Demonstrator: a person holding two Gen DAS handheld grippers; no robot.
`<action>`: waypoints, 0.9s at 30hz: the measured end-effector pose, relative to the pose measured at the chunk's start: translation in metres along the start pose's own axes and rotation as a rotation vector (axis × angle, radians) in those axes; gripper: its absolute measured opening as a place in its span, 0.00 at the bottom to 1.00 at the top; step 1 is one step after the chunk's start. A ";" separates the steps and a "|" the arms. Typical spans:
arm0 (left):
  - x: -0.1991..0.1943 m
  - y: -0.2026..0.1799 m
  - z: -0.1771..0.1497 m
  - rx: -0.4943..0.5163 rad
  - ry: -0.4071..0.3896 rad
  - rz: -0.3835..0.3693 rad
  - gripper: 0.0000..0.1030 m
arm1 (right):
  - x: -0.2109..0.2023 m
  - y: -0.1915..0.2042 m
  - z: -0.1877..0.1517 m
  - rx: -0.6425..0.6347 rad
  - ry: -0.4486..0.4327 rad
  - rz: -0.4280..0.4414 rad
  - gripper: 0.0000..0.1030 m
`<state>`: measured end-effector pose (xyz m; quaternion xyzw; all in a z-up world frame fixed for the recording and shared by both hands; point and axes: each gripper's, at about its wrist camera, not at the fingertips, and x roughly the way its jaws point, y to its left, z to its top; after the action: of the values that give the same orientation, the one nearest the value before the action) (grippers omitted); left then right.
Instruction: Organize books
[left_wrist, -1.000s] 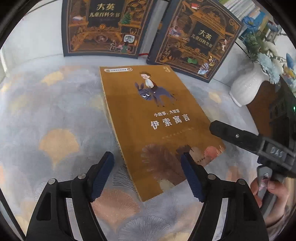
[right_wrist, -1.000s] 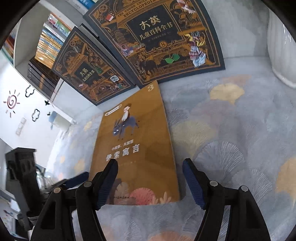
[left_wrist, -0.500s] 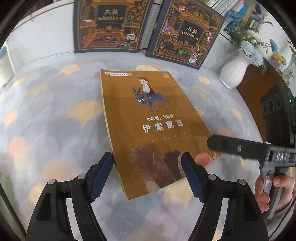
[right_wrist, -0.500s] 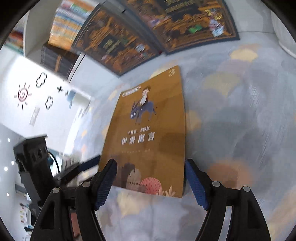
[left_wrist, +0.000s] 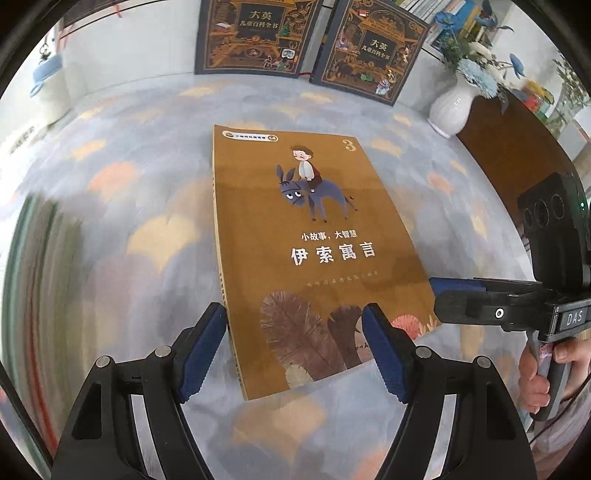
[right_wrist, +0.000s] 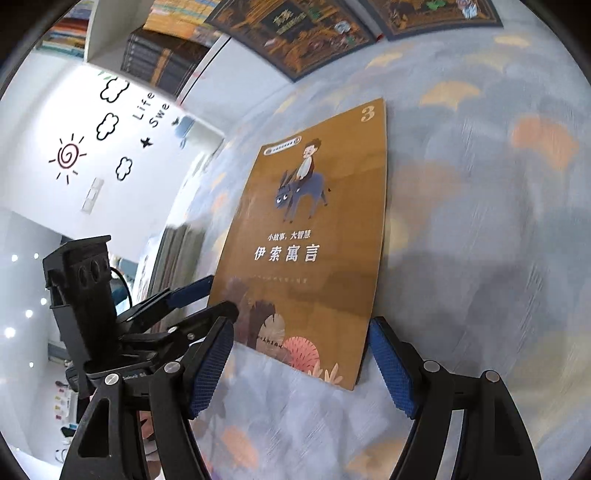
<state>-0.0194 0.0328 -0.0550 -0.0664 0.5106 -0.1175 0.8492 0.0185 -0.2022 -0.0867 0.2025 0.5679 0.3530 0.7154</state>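
In the left wrist view, the brown book (left_wrist: 314, 254) is seen lying flat, cover up, on the patterned tabletop (left_wrist: 110, 221). The left hand-held gripper (left_wrist: 295, 350) hangs over the book's near edge with its jaws apart and nothing clamped between them. Only this view shows a white vase (left_wrist: 452, 107) of blue flowers at the far right, two dark books (left_wrist: 255, 37) standing upright at the back, and a hand (left_wrist: 535, 373) gripping the handle of the right hand-held gripper (left_wrist: 458, 295), whose finger reaches toward the book's right edge.

In the right wrist view, the same book (right_wrist: 314, 240) is seen slantwise, with the right hand-held gripper (right_wrist: 299, 365) open over its near corner and gripping nothing. Only here are a white wall with sun and cloud stickers (right_wrist: 68, 157) and shelved books (right_wrist: 162, 62) shown. The left hand-held gripper (right_wrist: 210, 295) appears beside the book's left edge.
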 end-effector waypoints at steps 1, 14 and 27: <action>-0.004 0.000 -0.008 0.000 0.003 0.000 0.71 | 0.002 0.005 -0.005 -0.012 0.006 -0.008 0.72; -0.056 -0.002 -0.119 -0.036 0.050 -0.029 0.71 | -0.002 0.045 -0.114 -0.061 0.073 0.051 0.72; -0.039 0.021 -0.104 -0.103 0.050 -0.048 0.66 | 0.008 0.014 -0.084 0.031 0.121 0.203 0.63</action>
<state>-0.1257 0.0645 -0.0759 -0.1192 0.5353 -0.1129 0.8286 -0.0643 -0.1964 -0.1054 0.2483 0.5920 0.4264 0.6372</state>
